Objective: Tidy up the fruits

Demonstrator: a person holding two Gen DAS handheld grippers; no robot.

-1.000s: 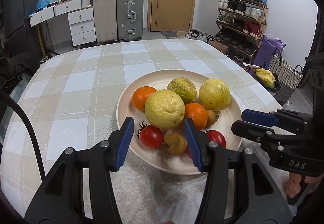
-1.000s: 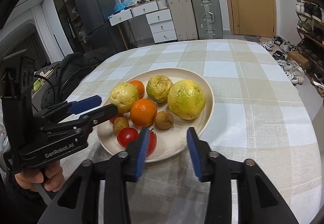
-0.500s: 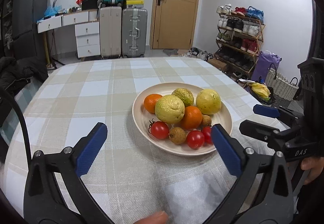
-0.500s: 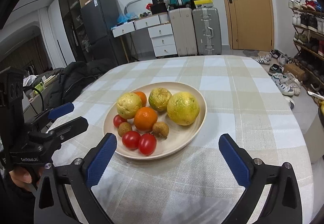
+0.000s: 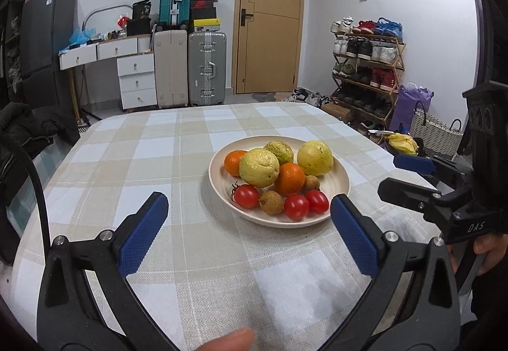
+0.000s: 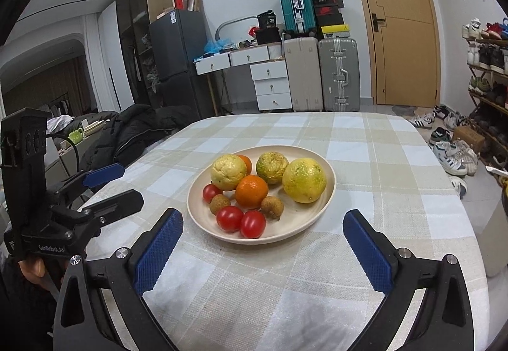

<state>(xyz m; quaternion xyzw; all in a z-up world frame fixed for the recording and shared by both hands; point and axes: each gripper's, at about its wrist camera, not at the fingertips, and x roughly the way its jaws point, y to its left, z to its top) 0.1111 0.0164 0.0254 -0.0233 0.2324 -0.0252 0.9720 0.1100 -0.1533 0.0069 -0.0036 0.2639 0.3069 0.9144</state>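
A cream plate (image 5: 341, 189) (image 6: 327, 192) sits on the checked tablecloth and holds all the fruit: three yellow-green guavas (image 5: 258, 167), two oranges (image 5: 289, 178), three red tomatoes (image 5: 246, 196) and two brown longans (image 5: 271, 202). My left gripper (image 5: 250, 230) is wide open and empty, held back from the plate's near rim. My right gripper (image 6: 263, 243) is wide open and empty, also short of the plate. Each gripper shows in the other's view: the right one (image 5: 412, 176) to the plate's right, the left one (image 6: 111, 185) to its left.
The checked table (image 5: 177, 160) extends beyond the plate on all sides. A dark coat (image 6: 133, 128) lies off the table's left edge. Suitcases (image 5: 206, 68), drawers and a door stand at the back wall. A shoe rack (image 5: 365, 65) and basket stand at the right.
Both grippers opened from nearly shut at the plate's near rim to wide open, and pulled back and up from the plate. The fruit has not moved.
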